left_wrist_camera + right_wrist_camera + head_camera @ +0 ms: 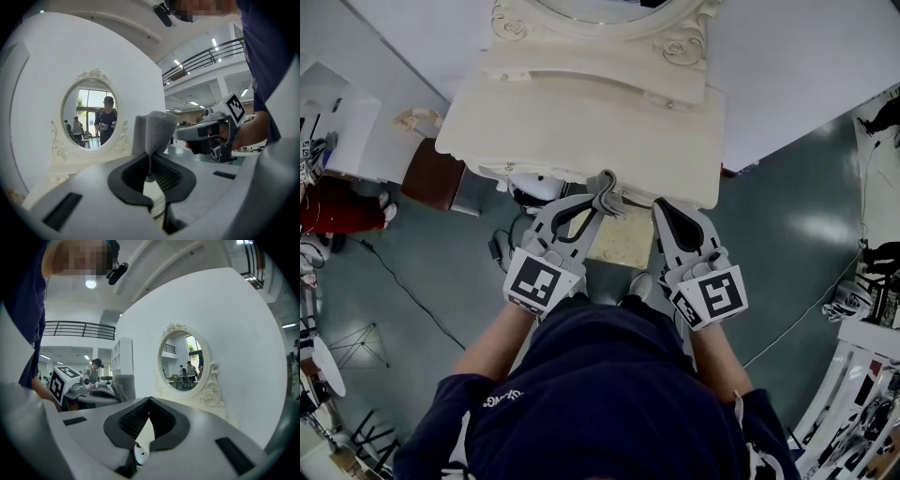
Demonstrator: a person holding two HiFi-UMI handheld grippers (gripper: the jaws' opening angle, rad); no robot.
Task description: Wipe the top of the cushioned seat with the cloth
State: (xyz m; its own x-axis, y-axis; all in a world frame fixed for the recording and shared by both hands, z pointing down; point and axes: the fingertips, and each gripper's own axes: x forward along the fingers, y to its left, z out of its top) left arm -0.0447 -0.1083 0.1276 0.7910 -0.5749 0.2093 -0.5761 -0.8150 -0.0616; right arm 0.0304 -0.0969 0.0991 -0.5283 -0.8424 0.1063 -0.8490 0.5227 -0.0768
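A folded grey cloth point(606, 193) sticks up from my left gripper point(602, 187), which is shut on its lower edge. In the left gripper view the cloth point(153, 129) stands upright out of the closed jaws point(150, 171). My right gripper point(662, 208) is shut with nothing in it, level with the left and apart from it; its closed jaws point(149, 409) pinch no cloth. The cream cushioned seat point(621, 246) lies below and between both grippers, mostly hidden by them. Both grippers hang in the air above it, pointing toward the dressing table.
A cream dressing table point(553, 112) with an oval carved mirror point(91, 112) stands just ahead against a white wall. A brown seat point(431, 174) sits to its left. Cables point(403, 281) cross the grey-green floor. White racks point(862, 375) stand at the right.
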